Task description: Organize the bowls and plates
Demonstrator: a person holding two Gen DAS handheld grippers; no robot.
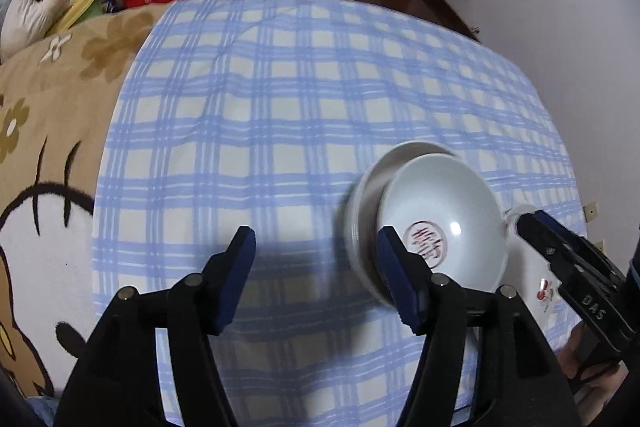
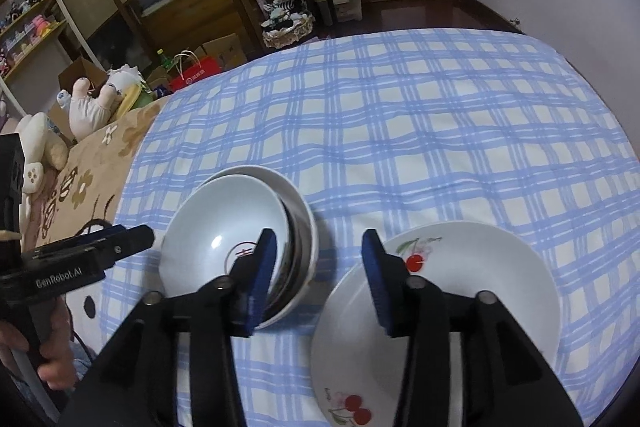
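The bowls (image 2: pixel 240 239) sit nested on the blue checked cloth (image 2: pixel 420 131), the upper bowl tipped inside the lower one rather than seated level, its red mark facing up. Just beside them, toward the right, two white plates (image 2: pixel 460 291) with cherry prints lie overlapped, the farther one resting partly on the nearer; they look apart from the bowls, with a strip of cloth between.

The right gripper (image 2: pixel 318 275) hovers over that strip with its jaws standing wide, one blue pad over the bowls' rim and the other over the plate edge, gripping nothing. The left gripper (image 1: pixel 316 275) is also spread wide and empty, its right-hand pad in front of the bowl stack (image 1: pixel 424 227); in the right wrist view it shows side-on at the left of the bowls, held in the person's hand (image 2: pixel 52 347).

The step in hand appears to be settling the tilted bowl, or squaring up the plates. To do it well, a gripper should take one rim only, with a pad inside and a pad outside, and close gently since glazed ware may slip. The soft bedding beneath probably gives, so pressing down could tip the stack; a level lift and a slow lowering until the bowl seats flat would be safer. The other gripper can steady the lower bowl's outer wall.
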